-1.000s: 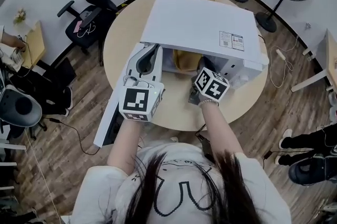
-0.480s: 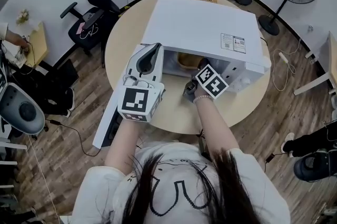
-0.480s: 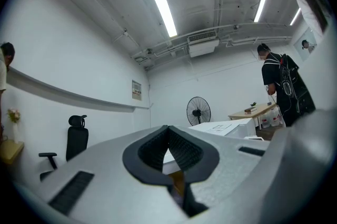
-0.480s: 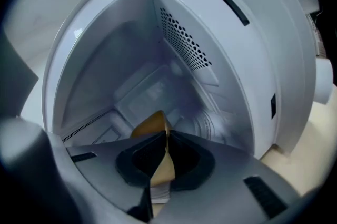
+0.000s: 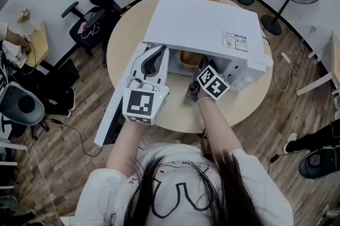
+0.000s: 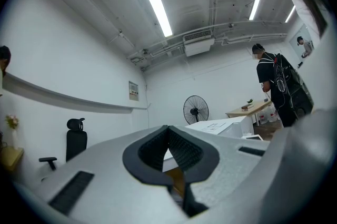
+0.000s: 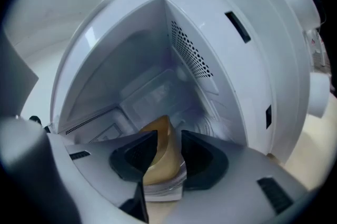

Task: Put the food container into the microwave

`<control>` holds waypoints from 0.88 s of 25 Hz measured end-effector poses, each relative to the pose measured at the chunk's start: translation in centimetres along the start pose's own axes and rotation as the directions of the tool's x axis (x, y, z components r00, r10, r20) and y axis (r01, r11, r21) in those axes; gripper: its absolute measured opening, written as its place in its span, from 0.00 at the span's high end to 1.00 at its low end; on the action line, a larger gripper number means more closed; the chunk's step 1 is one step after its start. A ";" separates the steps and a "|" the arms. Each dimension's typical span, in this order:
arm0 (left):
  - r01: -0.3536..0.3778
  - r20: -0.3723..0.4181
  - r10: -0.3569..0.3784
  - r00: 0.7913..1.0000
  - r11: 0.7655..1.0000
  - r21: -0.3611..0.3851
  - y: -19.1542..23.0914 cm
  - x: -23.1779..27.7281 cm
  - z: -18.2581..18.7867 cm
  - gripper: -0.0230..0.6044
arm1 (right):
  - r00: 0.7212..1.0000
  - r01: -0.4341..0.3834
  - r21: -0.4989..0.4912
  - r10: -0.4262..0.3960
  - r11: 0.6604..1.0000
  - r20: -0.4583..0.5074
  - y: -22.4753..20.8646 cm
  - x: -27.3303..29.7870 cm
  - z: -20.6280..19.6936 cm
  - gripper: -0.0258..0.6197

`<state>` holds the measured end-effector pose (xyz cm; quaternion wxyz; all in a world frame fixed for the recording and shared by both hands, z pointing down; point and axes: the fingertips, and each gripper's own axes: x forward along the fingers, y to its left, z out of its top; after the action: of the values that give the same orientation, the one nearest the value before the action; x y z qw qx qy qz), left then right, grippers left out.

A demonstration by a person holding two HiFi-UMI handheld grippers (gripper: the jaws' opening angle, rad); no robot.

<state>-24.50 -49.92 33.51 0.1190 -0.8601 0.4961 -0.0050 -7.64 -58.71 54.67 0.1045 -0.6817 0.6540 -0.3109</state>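
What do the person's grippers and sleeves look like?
The left gripper and right gripper share grey-white bodies, black ribbed pads on the jaws, and a cube with black-and-white square markers. The person wears a white short-sleeved top with a black line drawing.

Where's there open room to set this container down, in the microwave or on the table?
Bare: the microwave floor behind the food container, and the table strip between the two grippers. Crowded: the doorway, filled by the right gripper and container, left gripper beside the door.
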 end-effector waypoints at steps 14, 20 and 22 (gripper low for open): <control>-0.040 -0.052 0.039 0.998 0.999 -0.027 -2.4 -1.1 1.3 0.95 | 0.983 -0.178 -0.206 0.165 0.962 -0.079 3.8 -6.9 2.5 0.74; -0.084 -0.063 0.081 0.995 0.996 -0.044 -2.8 -1.3 2.4 0.95 | 0.973 -0.226 -0.308 0.204 0.924 -0.104 4.8 -9.9 4.8 0.75; -0.096 -0.061 0.094 0.994 0.994 -0.042 -2.7 -1.4 2.8 0.95 | 0.970 -0.242 -0.353 0.221 0.904 -0.101 5.4 -10.9 5.8 0.79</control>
<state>-22.61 -46.88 31.54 0.0852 -0.8374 0.5397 -0.0137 -8.30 -50.48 44.00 -0.0063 -0.5972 0.7791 -0.1903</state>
